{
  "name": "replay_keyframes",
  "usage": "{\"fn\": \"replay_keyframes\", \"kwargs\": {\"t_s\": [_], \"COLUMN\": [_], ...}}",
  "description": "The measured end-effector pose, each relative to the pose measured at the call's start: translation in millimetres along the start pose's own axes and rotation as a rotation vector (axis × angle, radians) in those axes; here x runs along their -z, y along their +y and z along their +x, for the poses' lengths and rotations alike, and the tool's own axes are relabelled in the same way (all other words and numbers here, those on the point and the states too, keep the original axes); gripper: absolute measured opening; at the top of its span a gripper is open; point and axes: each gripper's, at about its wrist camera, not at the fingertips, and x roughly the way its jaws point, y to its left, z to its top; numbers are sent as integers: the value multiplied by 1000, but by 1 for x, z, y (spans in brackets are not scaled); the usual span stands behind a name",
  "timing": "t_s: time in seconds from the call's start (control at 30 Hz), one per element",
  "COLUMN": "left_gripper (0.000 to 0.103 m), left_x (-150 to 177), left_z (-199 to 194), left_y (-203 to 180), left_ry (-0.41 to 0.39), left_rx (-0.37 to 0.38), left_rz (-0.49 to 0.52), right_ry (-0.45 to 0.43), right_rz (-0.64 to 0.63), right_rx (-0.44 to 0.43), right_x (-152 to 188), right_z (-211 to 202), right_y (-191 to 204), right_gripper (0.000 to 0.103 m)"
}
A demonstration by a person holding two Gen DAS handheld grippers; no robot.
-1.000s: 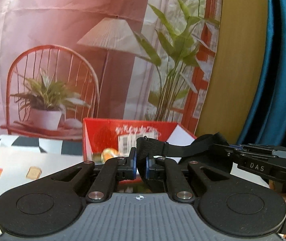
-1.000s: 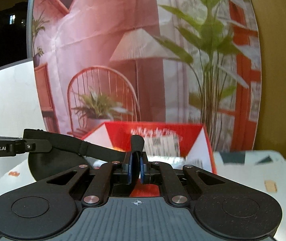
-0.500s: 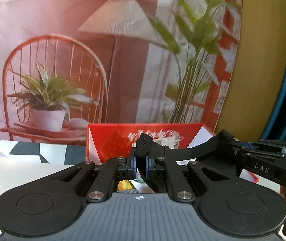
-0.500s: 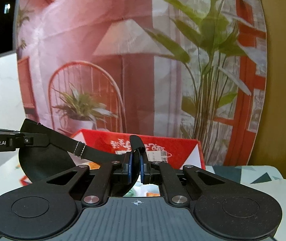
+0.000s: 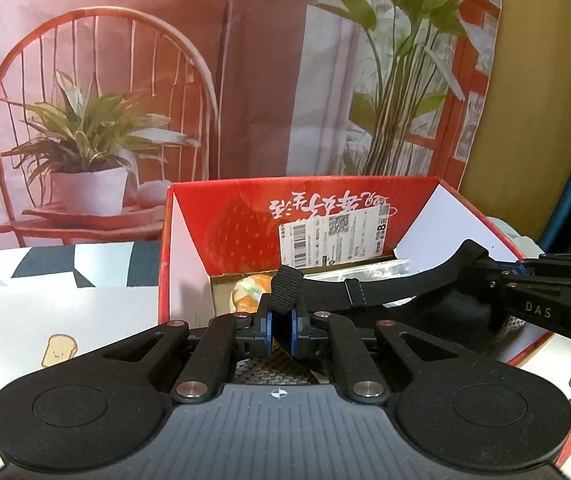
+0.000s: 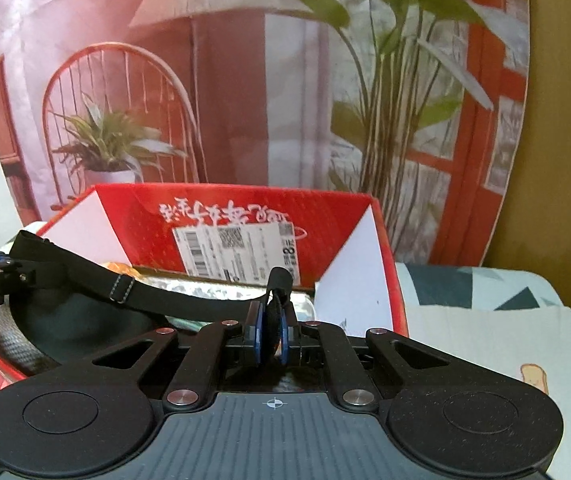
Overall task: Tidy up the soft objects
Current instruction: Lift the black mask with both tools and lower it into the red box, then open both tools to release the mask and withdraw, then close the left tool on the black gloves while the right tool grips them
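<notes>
With each hand-held gripper, left (image 5: 281, 330) and right (image 6: 272, 338), clenched on the black eye mask (image 5: 445, 280) above the red box (image 5: 189, 216), release remains outstanding.

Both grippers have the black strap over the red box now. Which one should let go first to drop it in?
Probably the left gripper. It pinches only the strap end, above the open box. The right gripper is shut on the other end, where the bulkier black pad hangs, so it can steer that part down afterwards.

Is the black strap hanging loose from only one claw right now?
No, the black strap runs taut between both, clamped in the left claw and in the right claw, above the red box.
</notes>
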Motion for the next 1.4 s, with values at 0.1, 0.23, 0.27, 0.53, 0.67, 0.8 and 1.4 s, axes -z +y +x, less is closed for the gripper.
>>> {"fn": "replay_keyframes", "kwargs": {"t_s": [0.1, 0.23, 0.27, 0.53, 0.67, 0.8, 1.4], "left_gripper": [10, 10, 10, 12, 21, 57, 56], "left_x": [0, 0, 1, 1, 1, 3, 96], "left_z": [0, 0, -1, -3, -10, -29, -90], "left_y": [2, 2, 2, 2, 1, 5, -14], "left_ry": [9, 20, 23, 27, 12, -37, -33], "left_rx": [3, 5, 6, 6, -8, -19, 124], "left_rz": [-2, -4, -4, -2, 19, 28, 7], "right_ry": [5, 5, 6, 6, -14, -81, -227], "right_rz": [2, -10, -13, -28, -48, -76, 21], "right_rx": [1, 3, 4, 11, 23, 34, -77], "right_x": [1, 2, 2, 3, 3, 7, 95], "right_z": [-1, -4, -5, -6, -12, -29, -117], "right_y": [-2, -1, -1, 3, 4, 3, 1], "right_gripper": [9, 9, 9, 10, 16, 37, 59]}}
